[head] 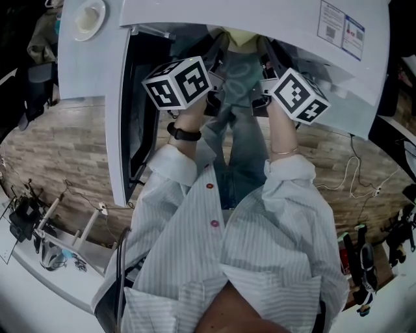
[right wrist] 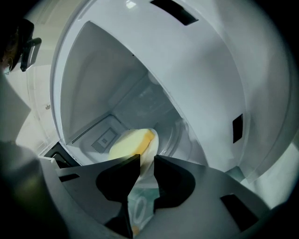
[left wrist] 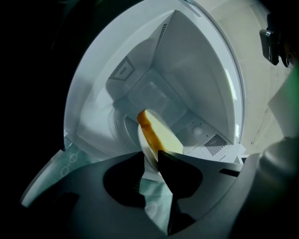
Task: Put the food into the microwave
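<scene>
A white plate (left wrist: 144,142) carries a pale yellow slice of food with an orange crust (left wrist: 159,133). It is tilted inside the open white microwave (left wrist: 154,84), over the turntable (left wrist: 119,126). My left gripper (left wrist: 149,156) is shut on the plate's near rim. In the right gripper view the same food (right wrist: 128,142) and plate (right wrist: 153,147) sit just beyond my right gripper (right wrist: 147,161), which is shut on the opposite rim. The head view shows only the two marker cubes (head: 179,81) (head: 298,94) at the microwave's mouth. The jaws are hidden there.
The microwave door (head: 114,123) stands open at the left. A white bowl (head: 88,16) rests on the microwave's top, which also bears a printed label (head: 341,29). Vent grilles (left wrist: 216,144) line the cavity walls. Cables and tools lie on the wooden floor (head: 52,149).
</scene>
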The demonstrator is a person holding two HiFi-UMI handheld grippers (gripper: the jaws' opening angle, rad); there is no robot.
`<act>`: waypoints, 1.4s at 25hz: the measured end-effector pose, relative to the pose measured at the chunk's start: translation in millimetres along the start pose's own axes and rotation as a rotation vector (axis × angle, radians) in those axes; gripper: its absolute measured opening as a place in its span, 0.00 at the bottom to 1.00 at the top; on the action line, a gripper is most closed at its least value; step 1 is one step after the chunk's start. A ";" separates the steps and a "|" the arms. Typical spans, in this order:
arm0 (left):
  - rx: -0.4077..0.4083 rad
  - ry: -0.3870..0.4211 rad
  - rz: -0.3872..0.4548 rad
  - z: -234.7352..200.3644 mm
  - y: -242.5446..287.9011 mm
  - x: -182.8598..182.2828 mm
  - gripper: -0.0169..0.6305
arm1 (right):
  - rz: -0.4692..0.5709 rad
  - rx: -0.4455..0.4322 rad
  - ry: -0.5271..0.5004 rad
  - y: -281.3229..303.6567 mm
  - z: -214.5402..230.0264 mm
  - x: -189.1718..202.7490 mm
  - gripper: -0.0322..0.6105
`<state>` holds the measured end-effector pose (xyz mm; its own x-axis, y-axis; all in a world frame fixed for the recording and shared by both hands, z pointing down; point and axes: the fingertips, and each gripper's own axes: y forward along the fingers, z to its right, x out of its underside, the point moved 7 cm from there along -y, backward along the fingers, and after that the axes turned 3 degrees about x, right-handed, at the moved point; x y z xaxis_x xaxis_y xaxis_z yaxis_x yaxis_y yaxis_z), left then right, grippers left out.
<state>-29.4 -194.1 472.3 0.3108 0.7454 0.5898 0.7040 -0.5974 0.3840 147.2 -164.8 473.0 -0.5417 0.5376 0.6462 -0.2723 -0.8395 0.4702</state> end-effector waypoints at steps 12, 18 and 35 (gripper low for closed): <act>-0.013 0.040 0.010 -6.2 12.2 -9.6 0.17 | 0.030 0.006 -0.011 13.3 2.0 -4.2 0.21; -0.017 0.086 0.020 -6.0 16.5 -17.4 0.18 | 0.063 0.015 -0.041 18.7 -2.0 -7.6 0.21; -0.059 0.176 0.029 -7.6 24.1 -25.3 0.19 | 0.081 0.068 -0.080 26.7 -5.9 -12.8 0.22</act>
<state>-25.1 -229.6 472.0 0.2097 0.6674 0.7146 0.6559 -0.6380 0.4034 142.1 -194.5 473.8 -0.4935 0.4753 0.7284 -0.1745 -0.8746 0.4524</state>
